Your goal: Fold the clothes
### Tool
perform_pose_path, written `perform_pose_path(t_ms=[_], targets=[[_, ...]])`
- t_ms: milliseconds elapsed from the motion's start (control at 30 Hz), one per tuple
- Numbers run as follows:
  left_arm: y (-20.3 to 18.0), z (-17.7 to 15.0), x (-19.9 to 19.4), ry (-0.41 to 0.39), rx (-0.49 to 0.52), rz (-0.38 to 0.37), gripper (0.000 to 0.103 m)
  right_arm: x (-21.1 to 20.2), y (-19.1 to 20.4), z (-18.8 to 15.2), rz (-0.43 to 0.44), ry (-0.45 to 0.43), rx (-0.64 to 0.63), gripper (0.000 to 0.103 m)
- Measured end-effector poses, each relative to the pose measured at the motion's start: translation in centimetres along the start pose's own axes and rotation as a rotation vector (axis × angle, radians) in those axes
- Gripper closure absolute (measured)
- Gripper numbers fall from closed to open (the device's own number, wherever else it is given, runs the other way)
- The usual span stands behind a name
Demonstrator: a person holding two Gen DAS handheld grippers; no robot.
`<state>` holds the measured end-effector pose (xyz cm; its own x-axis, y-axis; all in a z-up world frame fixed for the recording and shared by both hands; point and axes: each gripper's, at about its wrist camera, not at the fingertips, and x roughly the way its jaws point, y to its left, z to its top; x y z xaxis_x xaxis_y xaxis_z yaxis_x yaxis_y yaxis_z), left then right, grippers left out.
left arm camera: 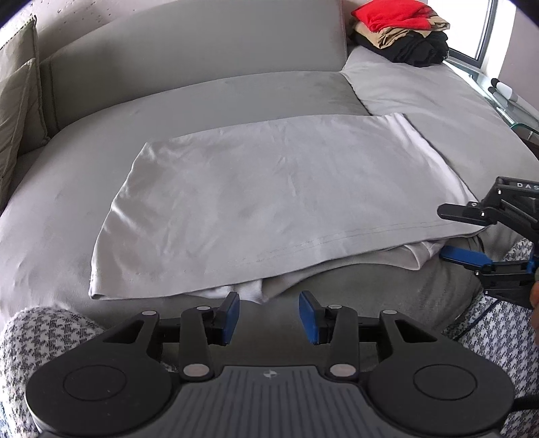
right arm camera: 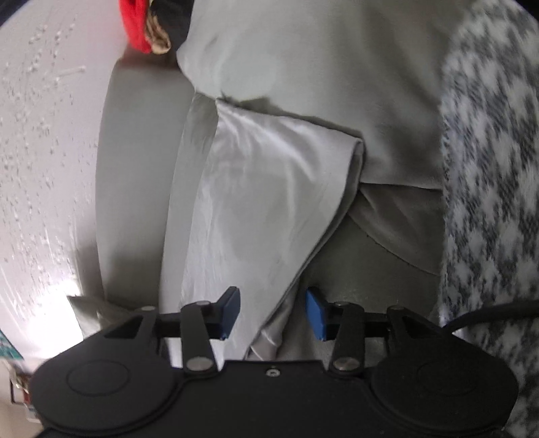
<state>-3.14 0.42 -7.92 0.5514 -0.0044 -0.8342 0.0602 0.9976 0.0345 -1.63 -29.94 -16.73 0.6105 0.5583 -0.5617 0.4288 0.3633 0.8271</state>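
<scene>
Folded grey shirt (left arm camera: 269,202) on sofa (left arm camera: 202,94), left claw (left arm camera: 269,315) apart, right claw (right arm camera: 273,313) apart (both holding nothing)

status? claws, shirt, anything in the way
Left claw open, short of shirt. Right claw open, straddling its corner. Nothing in the way.

A wide grey sofa (left arm camera: 202,87) with olive cushions (left arm camera: 17,101) at one end stands against a pale wall (left arm camera: 101,13), daylight entering through a window (left arm camera: 488,30).
</scene>
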Motion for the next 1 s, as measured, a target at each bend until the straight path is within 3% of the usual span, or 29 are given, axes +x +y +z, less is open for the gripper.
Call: perform_pose_path(t_ms=[333, 633, 767, 1000], targets=[[0.8, -0.4, -0.3, -0.005, -0.034, 0.003, 0.064, 0.6, -1.2, 0.4, 0.107, -0.156, 0.06, 0.061], [3.1, -0.2, -0.5, -0.029, -0.082, 0.025, 0.064, 2.8, -0.5, 3.4, 0.045, -0.333, -0.065, 0.061], [5.9, 0.6, -0.4, -0.058, -0.126, 0.065, 0.064, 3.1, -0.6, 4.1, 0.034, -0.339, -0.043, 0.061], [9.8, 1.4, 2.1, 0.006, -0.14, 0.146, 0.069, 2.8, -0.3, 4.0, 0.024, -0.312, -0.041, 0.068]])
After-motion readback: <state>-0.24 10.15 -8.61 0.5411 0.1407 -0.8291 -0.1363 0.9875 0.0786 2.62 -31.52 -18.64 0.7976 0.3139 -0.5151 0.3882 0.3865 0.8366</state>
